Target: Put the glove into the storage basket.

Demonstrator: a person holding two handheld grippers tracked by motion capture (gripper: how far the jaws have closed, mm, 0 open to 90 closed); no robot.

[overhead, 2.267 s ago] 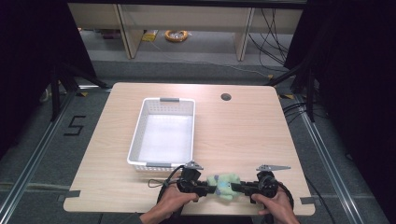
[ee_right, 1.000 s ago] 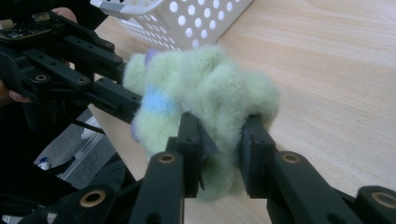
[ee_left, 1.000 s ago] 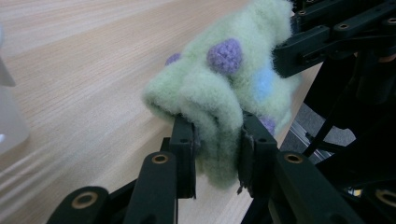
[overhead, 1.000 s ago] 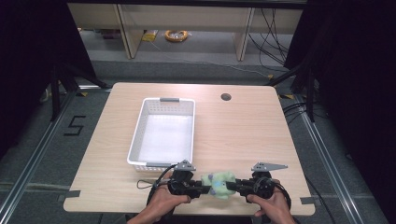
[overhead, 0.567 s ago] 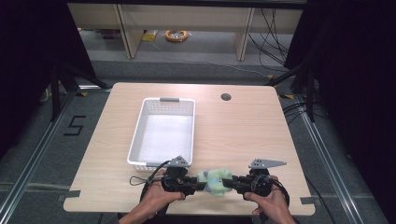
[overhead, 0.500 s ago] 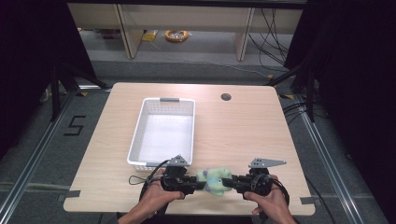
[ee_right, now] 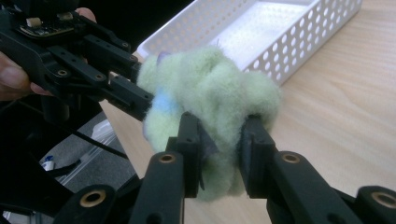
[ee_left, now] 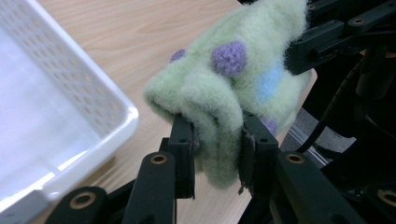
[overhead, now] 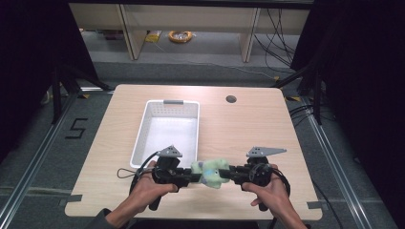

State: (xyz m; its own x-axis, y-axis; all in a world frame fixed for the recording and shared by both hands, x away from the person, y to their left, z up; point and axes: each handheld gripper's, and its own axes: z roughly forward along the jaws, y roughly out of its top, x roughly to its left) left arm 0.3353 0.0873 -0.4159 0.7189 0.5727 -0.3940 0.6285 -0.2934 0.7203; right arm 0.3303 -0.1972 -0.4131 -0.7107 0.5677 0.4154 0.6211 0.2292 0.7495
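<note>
A fuzzy light-green cloth (overhead: 210,171) with purple and blue dots hangs bunched above the table's front edge, held from both sides. My left gripper (overhead: 193,177) is shut on its left end; in the left gripper view the two black pads pinch a fold of the green cloth (ee_left: 224,98) at my left gripper (ee_left: 217,140). My right gripper (overhead: 228,173) is shut on the other end; its own view shows the green cloth (ee_right: 210,93) squeezed between the pads of my right gripper (ee_right: 219,144). The opposite gripper shows behind the cloth in each gripper view.
A white perforated basket (overhead: 143,136), with nothing in it, stands on the wooden table (overhead: 267,119) just beyond and left of the cloth. A round cable hole (overhead: 231,99) lies at the back right. Shelving and cables stand behind the table.
Both hands have lifted the cloth off the table and drawn it slightly toward the person. Both grips stay closed on it.
</note>
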